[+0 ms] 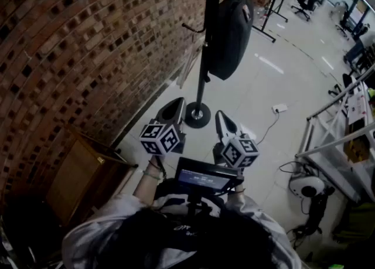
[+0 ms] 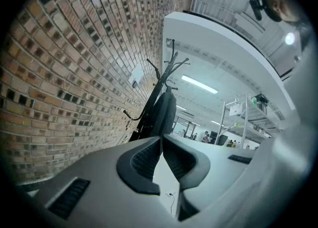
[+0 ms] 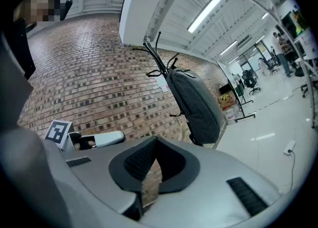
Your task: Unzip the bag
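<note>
Beside the brick wall [image 1: 82, 57], the bag [image 1: 231, 30] hangs zipped on a coat stand [image 1: 203, 63], the approach just beginning.
Left gripper [image 2: 161, 142] and right gripper [image 3: 155, 145] point level, jaws closed on nothing, well apart from the bag; the next move likely calls for closing in, opening, and pinching the zipper pull.

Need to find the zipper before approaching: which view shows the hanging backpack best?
The right gripper view: the grey backpack hangs on the coat stand, its whole side unobstructed. The head view shows it from above, foreshortened. The left gripper view shows only a narrow, edge-on strip of it.
</note>
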Demonstrator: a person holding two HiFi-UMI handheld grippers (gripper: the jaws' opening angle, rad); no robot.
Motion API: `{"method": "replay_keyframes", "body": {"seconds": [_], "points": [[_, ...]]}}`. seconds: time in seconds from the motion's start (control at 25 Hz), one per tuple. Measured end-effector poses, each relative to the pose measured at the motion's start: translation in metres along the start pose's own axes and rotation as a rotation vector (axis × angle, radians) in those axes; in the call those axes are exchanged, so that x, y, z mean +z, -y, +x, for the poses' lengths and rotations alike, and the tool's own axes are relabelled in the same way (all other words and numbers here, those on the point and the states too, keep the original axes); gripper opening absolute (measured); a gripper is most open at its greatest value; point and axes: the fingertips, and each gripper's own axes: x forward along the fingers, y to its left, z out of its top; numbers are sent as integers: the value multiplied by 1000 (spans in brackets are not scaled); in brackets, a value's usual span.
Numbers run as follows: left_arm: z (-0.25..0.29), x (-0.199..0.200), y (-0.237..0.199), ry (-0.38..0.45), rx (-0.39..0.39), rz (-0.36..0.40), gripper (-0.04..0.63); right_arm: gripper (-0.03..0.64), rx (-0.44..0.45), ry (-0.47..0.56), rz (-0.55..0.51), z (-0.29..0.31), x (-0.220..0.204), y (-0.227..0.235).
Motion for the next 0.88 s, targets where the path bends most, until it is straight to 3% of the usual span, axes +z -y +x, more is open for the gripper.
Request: {"method": "replay_keyframes", "body": {"seconds": [0.24, 0.52, 0.88], "points": [[33, 24, 32, 64, -91, -66, 28, -8, -16, -16, 38, -20, -13, 26], [89, 68, 66, 98, -172, 2, 28, -8, -39, 10, 64, -34, -1, 56], [170, 97, 81, 114, -300, -116, 31, -8, -121, 42, 57, -20, 24, 114]]}}
